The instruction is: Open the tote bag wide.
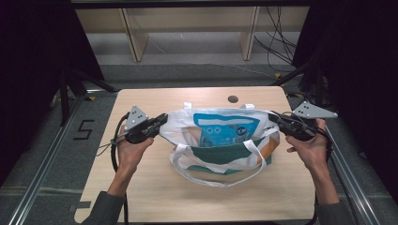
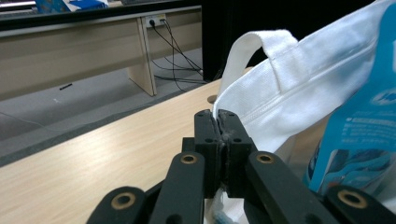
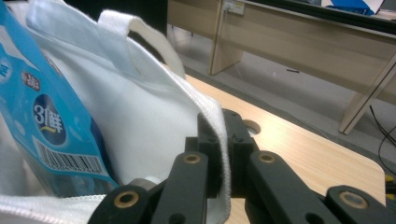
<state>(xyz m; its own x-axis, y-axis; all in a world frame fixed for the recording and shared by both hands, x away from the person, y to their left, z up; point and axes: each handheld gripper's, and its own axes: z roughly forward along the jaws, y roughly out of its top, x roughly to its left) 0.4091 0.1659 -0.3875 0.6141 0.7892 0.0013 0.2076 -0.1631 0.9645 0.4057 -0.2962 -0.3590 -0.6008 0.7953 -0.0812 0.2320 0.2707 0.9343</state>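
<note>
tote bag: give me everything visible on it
White fabric tote bag with a teal and orange lower part and white strap handles, lying mid-table, mouth held open. The left gripper and right gripper are each shut on the stitched rim at opposite ends. A blue printed packet sits inside. One handle loops onto the table toward the person.

White tote bag (image 1: 220, 140) on table, mouth spread open, blue packet (image 1: 226, 130) upright inside.

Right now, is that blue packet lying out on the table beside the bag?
No. In the high view the blue packet sits inside the open white tote bag, whose rim the left gripper and right gripper pull apart.
</note>
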